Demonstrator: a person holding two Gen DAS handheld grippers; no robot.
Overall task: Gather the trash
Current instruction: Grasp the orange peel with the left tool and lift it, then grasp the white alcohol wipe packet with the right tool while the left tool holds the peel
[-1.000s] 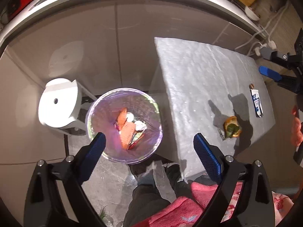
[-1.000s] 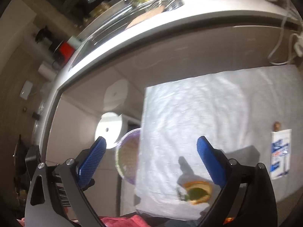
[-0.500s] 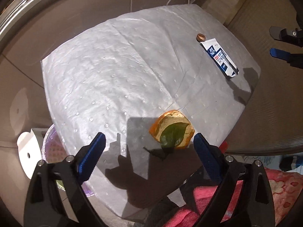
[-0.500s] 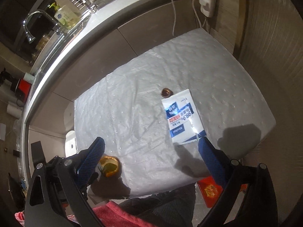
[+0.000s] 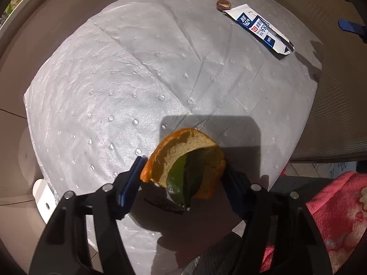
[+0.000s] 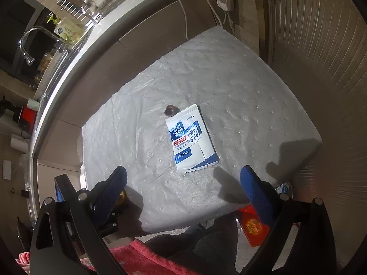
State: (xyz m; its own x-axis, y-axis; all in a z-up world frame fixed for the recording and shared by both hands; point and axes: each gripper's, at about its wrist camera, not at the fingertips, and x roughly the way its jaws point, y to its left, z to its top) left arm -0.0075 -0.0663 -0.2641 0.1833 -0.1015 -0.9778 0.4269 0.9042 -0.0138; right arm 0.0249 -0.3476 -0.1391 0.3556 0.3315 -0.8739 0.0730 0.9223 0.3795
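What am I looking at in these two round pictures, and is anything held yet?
Each picture comes from a fisheye camera on a hand-held gripper that a person carries, looking along its two blue fingers. In the left view, the left hand-held gripper is closing around an orange peel with a green leaf in it; the pads sit at its sides. In the right view, the right hand-held gripper hangs open above a torn alcohol wipe packet and a small brown scrap, on a grey padded table cover.

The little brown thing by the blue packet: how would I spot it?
Find the grey dimpled mat on the table, then the blue-and-white alcohol wipe packet lying flat mid-mat. At the packet's far top corner sits a small round brown scrap, darker and much smaller than anything else there.
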